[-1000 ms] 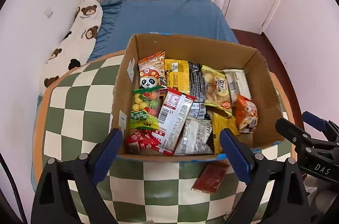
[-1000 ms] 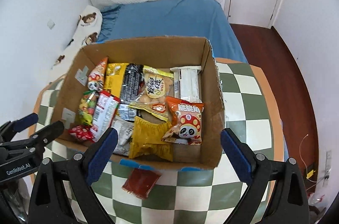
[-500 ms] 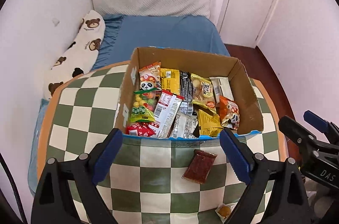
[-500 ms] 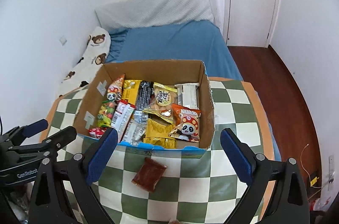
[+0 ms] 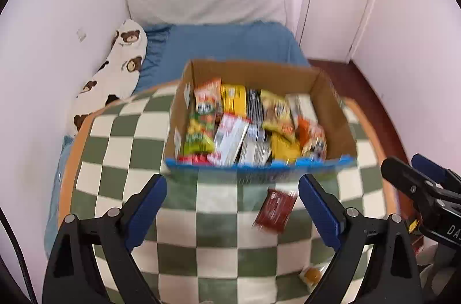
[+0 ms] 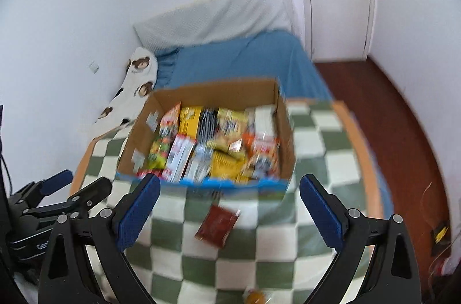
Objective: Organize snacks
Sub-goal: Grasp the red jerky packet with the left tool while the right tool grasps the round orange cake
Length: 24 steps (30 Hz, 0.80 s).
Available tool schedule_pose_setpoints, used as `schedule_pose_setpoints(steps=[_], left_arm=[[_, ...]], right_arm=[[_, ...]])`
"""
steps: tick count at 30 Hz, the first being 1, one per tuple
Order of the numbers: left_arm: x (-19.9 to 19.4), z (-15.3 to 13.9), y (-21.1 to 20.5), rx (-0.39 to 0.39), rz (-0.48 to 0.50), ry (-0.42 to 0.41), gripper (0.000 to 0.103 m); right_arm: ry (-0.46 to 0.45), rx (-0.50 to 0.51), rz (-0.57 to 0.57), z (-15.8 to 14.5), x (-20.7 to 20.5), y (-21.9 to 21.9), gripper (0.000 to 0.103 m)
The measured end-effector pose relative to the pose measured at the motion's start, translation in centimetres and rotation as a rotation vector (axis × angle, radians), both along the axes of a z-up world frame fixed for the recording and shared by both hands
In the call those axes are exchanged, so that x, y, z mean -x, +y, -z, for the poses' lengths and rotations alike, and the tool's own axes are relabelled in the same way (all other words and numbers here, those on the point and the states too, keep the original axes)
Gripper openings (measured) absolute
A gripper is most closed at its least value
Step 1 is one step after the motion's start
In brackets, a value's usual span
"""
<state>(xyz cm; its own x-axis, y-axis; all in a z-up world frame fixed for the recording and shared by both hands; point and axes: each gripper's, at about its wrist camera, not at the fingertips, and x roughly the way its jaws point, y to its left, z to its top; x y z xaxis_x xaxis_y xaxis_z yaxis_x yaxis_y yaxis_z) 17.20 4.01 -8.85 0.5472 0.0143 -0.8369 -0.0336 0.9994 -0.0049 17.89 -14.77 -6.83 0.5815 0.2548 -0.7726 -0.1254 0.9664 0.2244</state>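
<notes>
Red packet (image 5: 275,210) lies near cardboard box (image 5: 335,114) edge.

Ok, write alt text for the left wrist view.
An open cardboard box packed with colorful snack packets sits on a green-and-white checkered table, seen between the open left gripper. A dark red packet and a small orange sweet lie outside the box; a blue bed is behind.

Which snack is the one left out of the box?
Find the cardboard box full of snacks on the checkered table. Just in front of its blue-edged front wall lies a dark red packet, flat on the cloth, alone, not packed inside.
</notes>
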Motion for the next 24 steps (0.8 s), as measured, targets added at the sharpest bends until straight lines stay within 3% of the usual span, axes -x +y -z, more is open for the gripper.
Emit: schedule_pose_setpoints(steps=[3, 8, 12, 17, 20, 22, 24], left_arm=[[1.0, 3.8, -0.9, -0.089, 0.043, 0.085, 0.094], [2.6, 11.5, -1.4, -0.206, 0.126, 0.272, 0.094], [3.0, 15.2, -2.2, -0.263, 0.188, 0.365, 0.094], [1.9, 17.0, -3.8, -0.299, 0.246, 0.397, 0.094], [0.4, 17.5, -5.1, -0.275, 0.275, 0.419, 0.094], [-0.8, 17.9, -6.1, -0.244, 0.289, 0.440, 0.094], [-2.1, 18.5, -6.9, -0.212, 0.293, 0.457, 0.094]], right_arm=[[0.135, -0.074, 0.010, 4.5, 0.7, -1.0, 0.099], [0.417, -0.162, 0.063, 14.8, 3.1, -2.4, 0.099], [0.598, -0.207, 0.109, 22.3, 5.6, -3.4, 0.099], [0.713, -0.216, 0.147, 27.7, 7.8, -3.9, 0.099], [0.729, -0.186, 0.135, 29.1, 8.8, -3.6, 0.091], [0.691, -0.129, 0.111, 29.4, 9.4, -3.1, 0.083], [0.651, -0.077, 0.098, 29.5, 10.1, -2.9, 0.069]])
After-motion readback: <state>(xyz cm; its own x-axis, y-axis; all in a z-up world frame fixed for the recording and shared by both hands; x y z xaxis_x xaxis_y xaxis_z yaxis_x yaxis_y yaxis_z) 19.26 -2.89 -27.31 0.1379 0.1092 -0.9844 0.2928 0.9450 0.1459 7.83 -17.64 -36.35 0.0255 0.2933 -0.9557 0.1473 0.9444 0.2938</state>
